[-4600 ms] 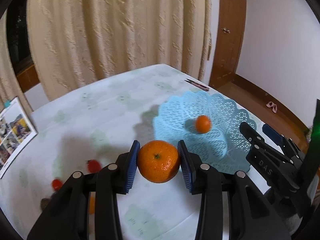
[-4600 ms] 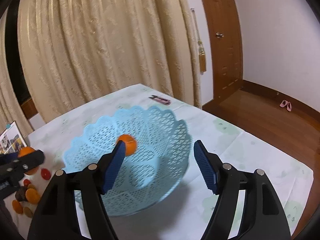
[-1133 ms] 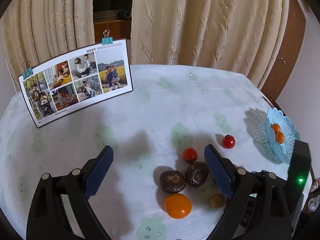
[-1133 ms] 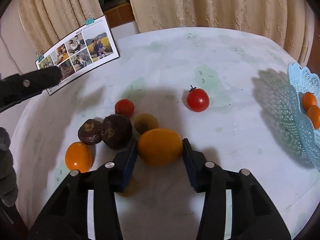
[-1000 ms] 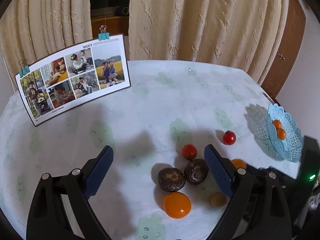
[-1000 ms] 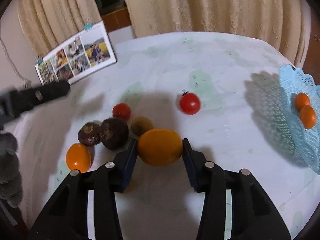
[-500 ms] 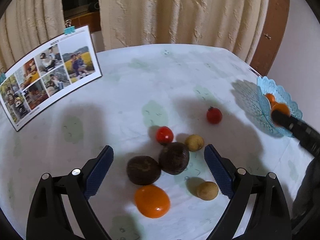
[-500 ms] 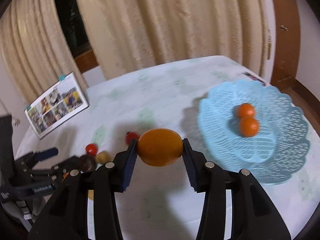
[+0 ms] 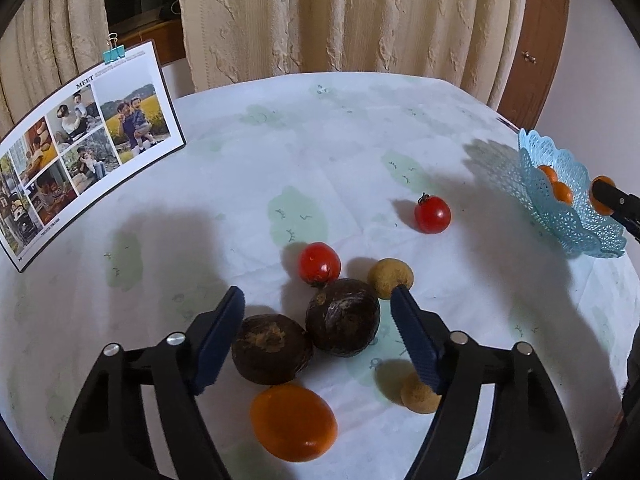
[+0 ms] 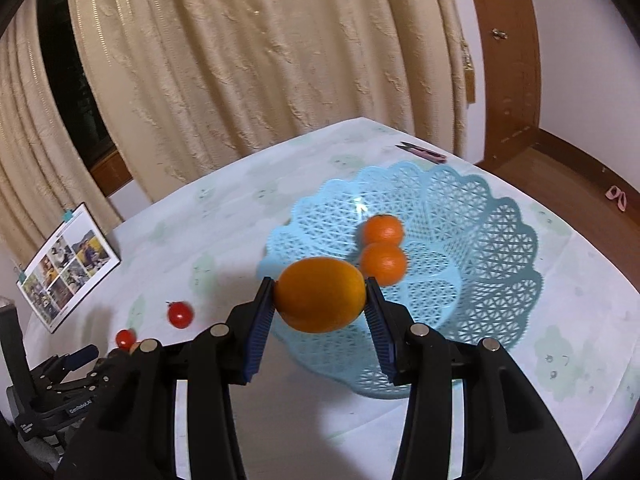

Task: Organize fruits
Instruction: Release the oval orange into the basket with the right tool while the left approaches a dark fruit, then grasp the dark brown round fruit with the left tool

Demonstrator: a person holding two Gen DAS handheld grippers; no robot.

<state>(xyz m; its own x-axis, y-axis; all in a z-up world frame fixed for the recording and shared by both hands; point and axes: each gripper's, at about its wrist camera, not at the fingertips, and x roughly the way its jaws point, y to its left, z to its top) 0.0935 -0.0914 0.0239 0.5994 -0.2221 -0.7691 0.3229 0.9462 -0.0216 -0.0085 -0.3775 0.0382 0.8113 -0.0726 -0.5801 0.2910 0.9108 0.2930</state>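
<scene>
The right gripper's fingers clamp an orange above the blue basket's near rim. The left gripper's fingers are spread wide over two dark brown fruits.

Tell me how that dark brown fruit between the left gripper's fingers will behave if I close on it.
The dark brown fruit is round and sits on flat tablecloth, so it may roll if one pad of the left gripper touches first. It appears to touch a second dark fruit, which will probably get nudged. Its rind looks dull and rough, so slipping seems unlikely.
</scene>
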